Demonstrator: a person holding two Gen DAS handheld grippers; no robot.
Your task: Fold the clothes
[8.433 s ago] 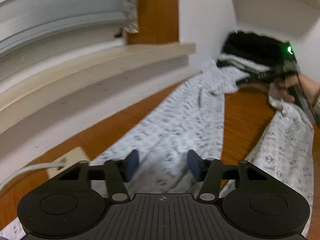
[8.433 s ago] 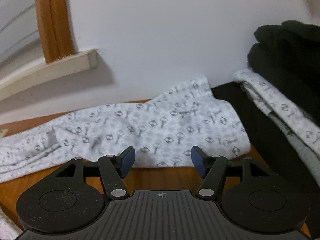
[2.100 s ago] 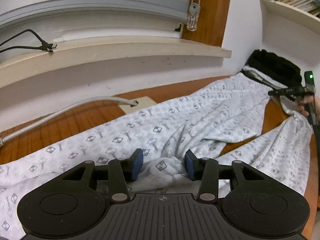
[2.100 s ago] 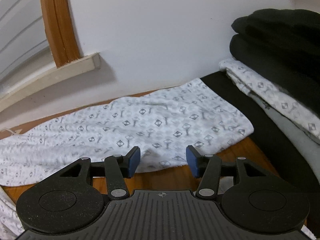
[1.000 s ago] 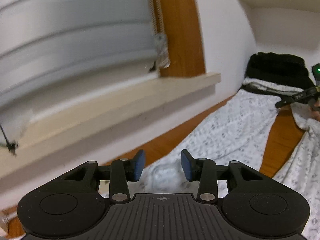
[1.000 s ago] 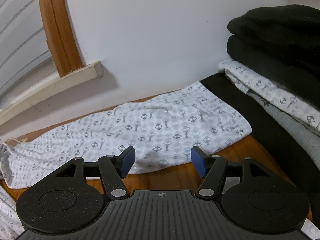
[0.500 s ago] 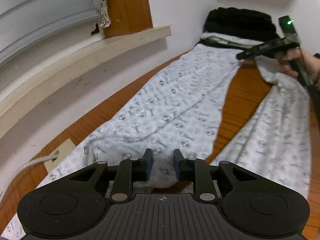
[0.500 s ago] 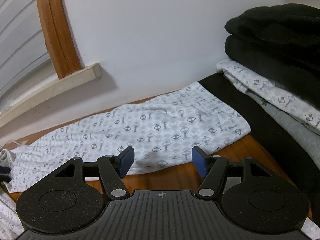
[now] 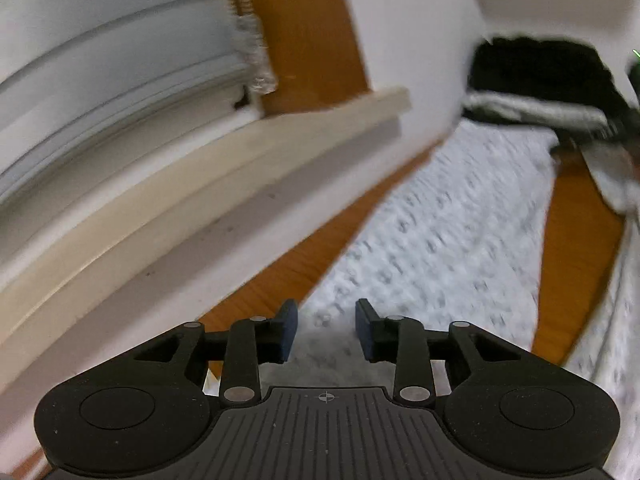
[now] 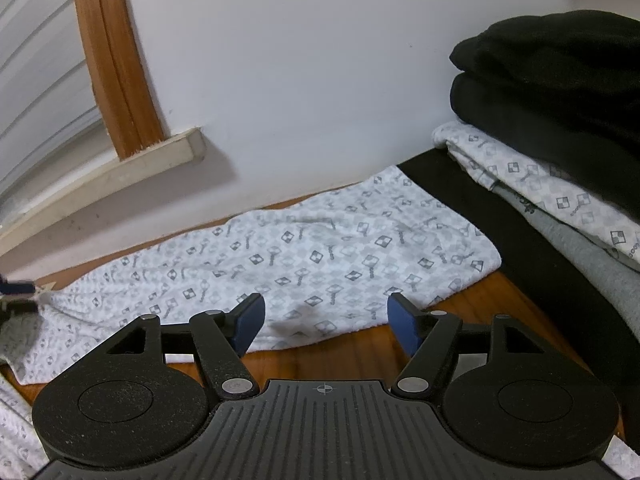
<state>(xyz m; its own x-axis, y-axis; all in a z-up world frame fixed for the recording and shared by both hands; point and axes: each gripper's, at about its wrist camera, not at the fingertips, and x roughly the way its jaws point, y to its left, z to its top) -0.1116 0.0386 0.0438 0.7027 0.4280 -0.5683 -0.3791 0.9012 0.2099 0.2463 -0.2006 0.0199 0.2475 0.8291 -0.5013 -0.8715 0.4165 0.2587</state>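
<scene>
White patterned trousers (image 9: 440, 240) lie spread on a wooden tabletop (image 9: 576, 264), one leg running along the wall. My left gripper (image 9: 323, 330) hovers low over the near part of that leg. Its jaws are opening, with bunched cloth in the gap between them and the pads not pressing on it; this view is blurred. In the right wrist view the leg's hem end (image 10: 320, 248) lies flat. My right gripper (image 10: 324, 322) stands open just in front of the hem's edge and holds nothing. The left gripper's tip (image 10: 16, 296) shows at the far left, on the cloth.
A stack of folded clothes stands at the right: black garments (image 10: 560, 80) on top, a patterned one (image 10: 540, 184) and a grey one (image 10: 592, 264) below. The white wall and window sill (image 9: 200, 200) run close behind the trousers. Bare wood (image 10: 400, 352) shows between the legs.
The left gripper has moved along the leg, closer to the wall, and its view has swung toward the sill. Its jaws stand wider than half a second ago. The right gripper has stayed in place.
</scene>
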